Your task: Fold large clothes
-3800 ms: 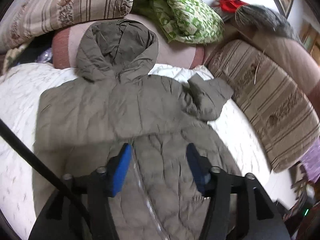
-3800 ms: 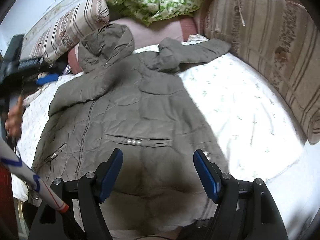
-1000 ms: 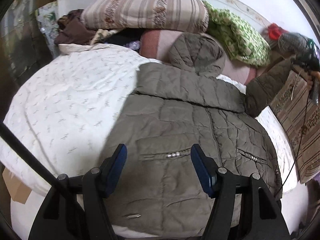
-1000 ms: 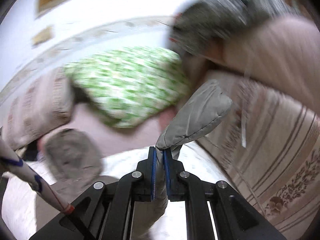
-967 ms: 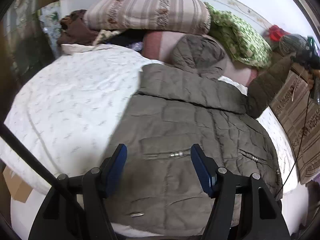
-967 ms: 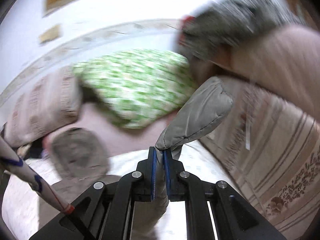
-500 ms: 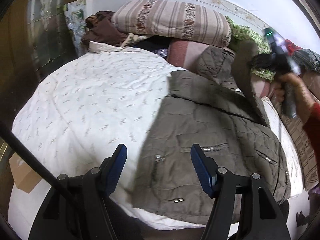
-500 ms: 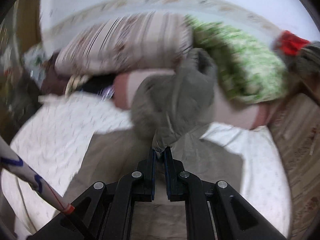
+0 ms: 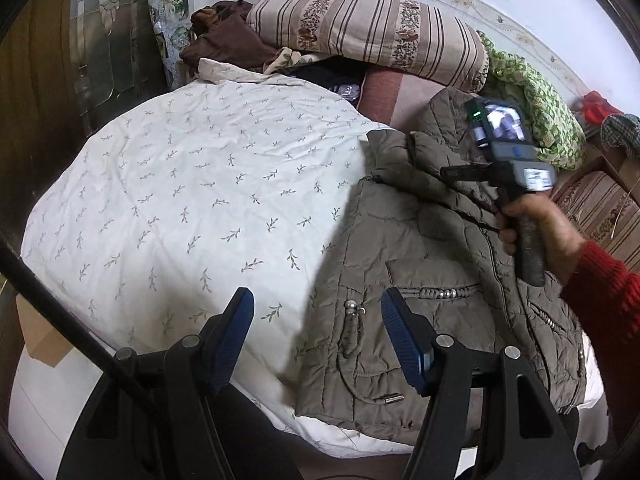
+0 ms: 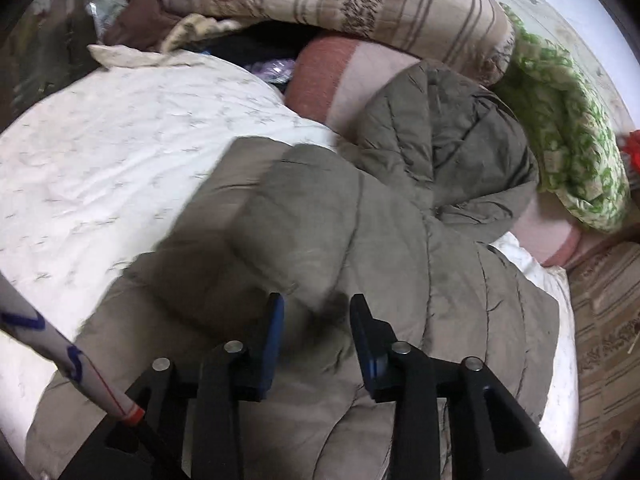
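A large olive quilted hooded jacket (image 9: 432, 264) lies on the white leaf-print bedcover (image 9: 192, 200), its hood (image 10: 452, 136) toward the pillows. Its right sleeve (image 10: 296, 216) is folded across the chest. My left gripper (image 9: 318, 320) is open and empty, above the jacket's lower left edge. My right gripper (image 10: 316, 332) is open just over the folded sleeve, holding nothing. In the left wrist view the right gripper's body (image 9: 504, 152) and the hand holding it hover over the jacket's chest.
Striped cushions (image 9: 368, 32), a green patterned quilt (image 9: 532, 96) and a pink pillow (image 10: 348, 68) are piled at the bed's head. A striped bolster (image 10: 604, 320) runs along the right side. Brown clothes (image 9: 224, 40) lie at the far left corner.
My right gripper carried the sleeve leftward over the jacket's chest and has opened, leaving it lying there. My left gripper stayed open and drifted left.
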A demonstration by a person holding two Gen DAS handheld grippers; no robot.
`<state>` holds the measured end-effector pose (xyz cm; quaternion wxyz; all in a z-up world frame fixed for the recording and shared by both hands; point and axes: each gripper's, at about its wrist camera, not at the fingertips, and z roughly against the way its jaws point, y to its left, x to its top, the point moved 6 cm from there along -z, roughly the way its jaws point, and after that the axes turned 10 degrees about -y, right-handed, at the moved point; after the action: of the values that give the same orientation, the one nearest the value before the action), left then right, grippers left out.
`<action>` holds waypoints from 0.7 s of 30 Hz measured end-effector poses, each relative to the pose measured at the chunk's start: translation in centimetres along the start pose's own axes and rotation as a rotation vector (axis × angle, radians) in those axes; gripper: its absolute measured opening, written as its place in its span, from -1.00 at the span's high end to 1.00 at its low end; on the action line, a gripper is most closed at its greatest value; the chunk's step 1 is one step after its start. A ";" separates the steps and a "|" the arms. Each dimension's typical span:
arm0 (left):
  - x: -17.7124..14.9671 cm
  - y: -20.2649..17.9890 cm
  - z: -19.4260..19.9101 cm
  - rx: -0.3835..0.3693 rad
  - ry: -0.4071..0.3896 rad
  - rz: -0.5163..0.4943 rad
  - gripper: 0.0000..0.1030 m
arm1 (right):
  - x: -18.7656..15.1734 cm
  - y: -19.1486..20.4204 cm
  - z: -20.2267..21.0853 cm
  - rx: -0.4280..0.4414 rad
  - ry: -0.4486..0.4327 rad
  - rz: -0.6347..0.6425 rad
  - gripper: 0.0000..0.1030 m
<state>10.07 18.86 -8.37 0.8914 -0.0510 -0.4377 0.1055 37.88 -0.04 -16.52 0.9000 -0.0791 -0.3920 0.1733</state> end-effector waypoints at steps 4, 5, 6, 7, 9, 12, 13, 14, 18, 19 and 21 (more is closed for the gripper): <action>0.2 -1.2 -0.5 -0.009 0.008 -0.025 -0.27 | -0.1 -2.3 3.2 0.033 -0.053 -0.044 -0.05; 0.5 -1.6 -0.7 -0.019 0.013 -0.032 -0.27 | -0.2 -3.2 3.8 0.031 -0.059 -0.062 -0.05; 1.0 -2.3 -1.0 -0.034 0.010 -0.042 -0.27 | -0.5 -4.7 4.3 0.020 -0.060 -0.088 -0.05; 1.4 -2.9 -1.3 -0.044 0.011 -0.050 -0.27 | -0.7 -5.5 4.6 0.010 -0.060 -0.105 -0.05; 2.7 -4.3 -2.6 -0.069 0.022 -0.077 -0.27 | -1.8 -9.2 4.7 -0.037 -0.044 -0.169 -0.05; 5.6 -7.1 -6.2 -0.120 0.042 -0.111 -0.28 | -3.5 -14.2 4.2 -0.126 -0.019 -0.238 -0.05; 6.3 -7.8 -7.5 -0.131 0.051 -0.120 -0.31 | -4.1 -15.8 4.0 -0.151 -0.012 -0.261 -0.05; 7.2 -8.6 -9.3 -0.142 0.063 -0.122 -0.31 | -4.6 -17.4 3.7 -0.167 -0.005 -0.289 -0.05; 10.3 -10.9 -17.7 -0.170 0.142 -0.083 -0.33 | -6.4 -21.9 2.5 -0.193 0.018 -0.384 -0.05; 10.9 -11.4 -20.1 -0.175 0.168 -0.062 -0.32 | -6.8 -22.7 2.2 -0.196 0.020 -0.397 -0.05; 11.9 -12.5 -23.9 -0.187 0.207 -0.050 -0.32 | -7.4 -24.0 1.4 -0.199 0.023 -0.406 -0.05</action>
<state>37.87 9.50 -11.49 0.9255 -0.1336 -0.3525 0.0358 38.15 -25.11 -13.92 0.9086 -0.0888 -0.4049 -0.0517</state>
